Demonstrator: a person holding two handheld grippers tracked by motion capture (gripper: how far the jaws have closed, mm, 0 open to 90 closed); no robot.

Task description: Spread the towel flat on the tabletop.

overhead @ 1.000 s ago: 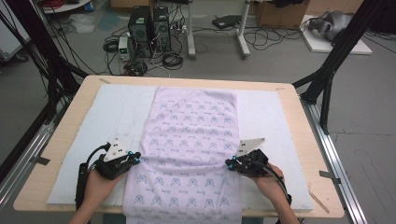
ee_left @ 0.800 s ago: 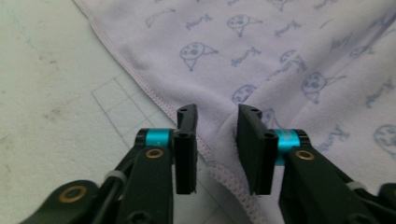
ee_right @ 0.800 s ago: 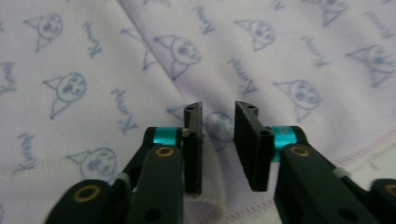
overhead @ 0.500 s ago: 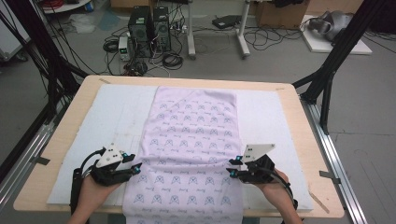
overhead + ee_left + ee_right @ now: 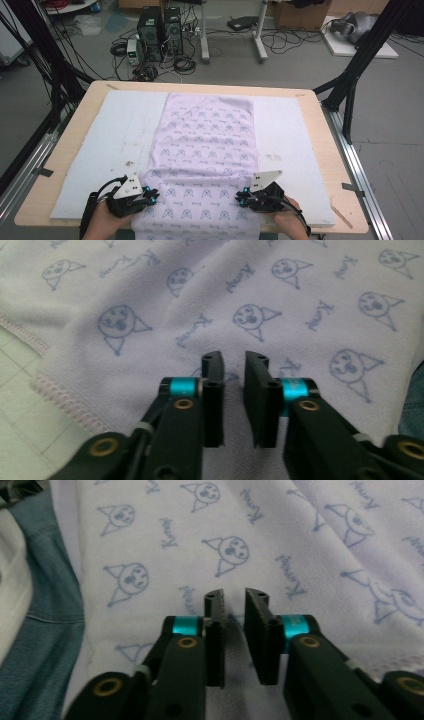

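A lilac cloth [image 5: 210, 135] printed with blue cartoon faces lies lengthwise on the white mat [image 5: 110, 130], and its near end hangs over the table's front edge. My left gripper [image 5: 152, 195] sits at the cloth's left border near the front. Its jaws have just been closing and now pinch a fold of the cloth [image 5: 150, 315] between the pads, as the left gripper [image 5: 233, 362] view shows. My right gripper [image 5: 241, 197] is at the right border, level with it. The right gripper [image 5: 235, 600] has likewise just closed on the cloth [image 5: 280, 540].
The mat covers a wooden table [image 5: 320, 135] with black frame posts at both sides. The person's blue jeans [image 5: 45, 605] show beside the hanging cloth. Computers and cables stand on the floor beyond the far edge.
Both hands have slid along the cloth's side borders toward the table's front edge and slightly down. The near part of the cloth now looks a little drawn in between them.
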